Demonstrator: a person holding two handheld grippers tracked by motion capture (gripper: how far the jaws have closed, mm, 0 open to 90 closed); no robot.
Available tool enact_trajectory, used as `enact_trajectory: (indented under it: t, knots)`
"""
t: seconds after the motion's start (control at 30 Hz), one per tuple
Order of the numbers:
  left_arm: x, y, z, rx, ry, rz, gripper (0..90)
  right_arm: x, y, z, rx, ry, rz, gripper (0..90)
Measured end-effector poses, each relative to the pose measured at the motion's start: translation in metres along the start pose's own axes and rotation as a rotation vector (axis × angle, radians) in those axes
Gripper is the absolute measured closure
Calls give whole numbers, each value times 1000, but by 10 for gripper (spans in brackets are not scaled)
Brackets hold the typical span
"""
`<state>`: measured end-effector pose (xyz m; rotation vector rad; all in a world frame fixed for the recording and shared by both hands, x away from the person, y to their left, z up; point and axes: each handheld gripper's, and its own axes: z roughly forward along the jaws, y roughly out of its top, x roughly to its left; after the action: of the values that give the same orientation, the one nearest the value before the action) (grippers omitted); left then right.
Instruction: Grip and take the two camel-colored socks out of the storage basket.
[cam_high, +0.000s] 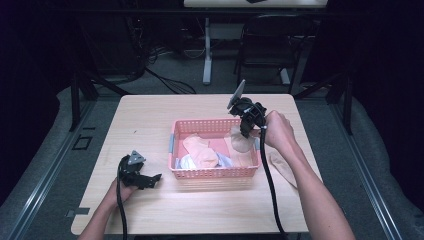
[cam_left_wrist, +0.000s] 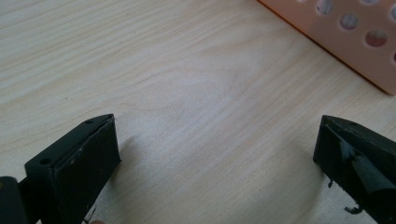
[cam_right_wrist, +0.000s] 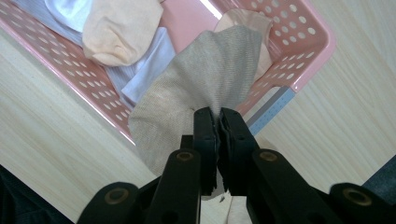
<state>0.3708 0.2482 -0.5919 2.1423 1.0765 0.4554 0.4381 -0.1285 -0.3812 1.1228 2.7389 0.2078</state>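
Above the pink basket (cam_right_wrist: 303, 51), right gripper (cam_right_wrist: 218, 122) fingers pinch a beige sock (cam_right_wrist: 205, 79); left gripper (cam_left_wrist: 215, 154) gapes empty.

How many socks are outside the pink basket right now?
2: a tan sock pinched in the right gripper above the basket, and a beige sock on the table to its right. More may be hidden.

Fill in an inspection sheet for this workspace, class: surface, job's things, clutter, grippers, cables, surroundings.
Surface: pale wooden table.
Job's things: pink basket holding socks; beige sock lifted at its right end; another sock on the table right of it.
Clutter: nothing seen.
Grippers: left gripper open, low over bare wood; right gripper shut on the beige sock.
Cables: black cable trailing from each gripper.
Surroundings: dark room, chair, floor wiring.
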Motion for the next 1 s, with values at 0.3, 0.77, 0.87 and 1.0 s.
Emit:
enact_trajectory:
  t: [0.3,0.77,0.87,1.0]
  knots:
    - [0,0,0,0,0,0,0,-5,-9,-10,-14,-9,17,856]
    - [0,0,0,-1,1,-2,0,-28,-47,-27,-27,-43,85,856]
    - [0,0,0,-1,1,-2,0,-35,-58,-29,-33,-49,105,856]
    - [0,0,0,-1,2,-4,0,-45,-74,-32,-40,-52,149,856]
